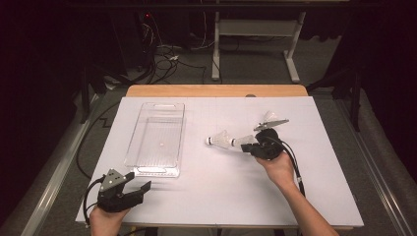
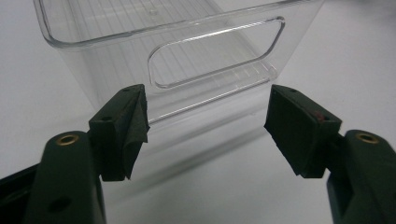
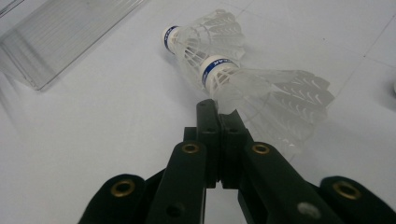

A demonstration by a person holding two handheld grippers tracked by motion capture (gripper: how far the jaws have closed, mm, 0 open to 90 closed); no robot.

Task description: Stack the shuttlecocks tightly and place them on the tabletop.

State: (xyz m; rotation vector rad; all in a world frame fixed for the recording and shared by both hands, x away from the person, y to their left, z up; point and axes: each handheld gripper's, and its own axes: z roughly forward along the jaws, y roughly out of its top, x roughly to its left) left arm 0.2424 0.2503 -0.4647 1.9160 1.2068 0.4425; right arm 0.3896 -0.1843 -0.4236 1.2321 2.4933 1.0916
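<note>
White table (image 1: 196,196) over a wooden top; dark room, cables on floor beyond. Right gripper (image 3: 218,109) closed on a shuttlecock (image 3: 261,88) right of centre, second shuttlecock (image 3: 201,35) touching. Left gripper (image 2: 205,126) open, near clear tray (image 2: 154,42).

White shuttlecock (image 3: 243,86) pinched at its feather skirt, second shuttlecock (image 3: 201,39) lying behind
</note>
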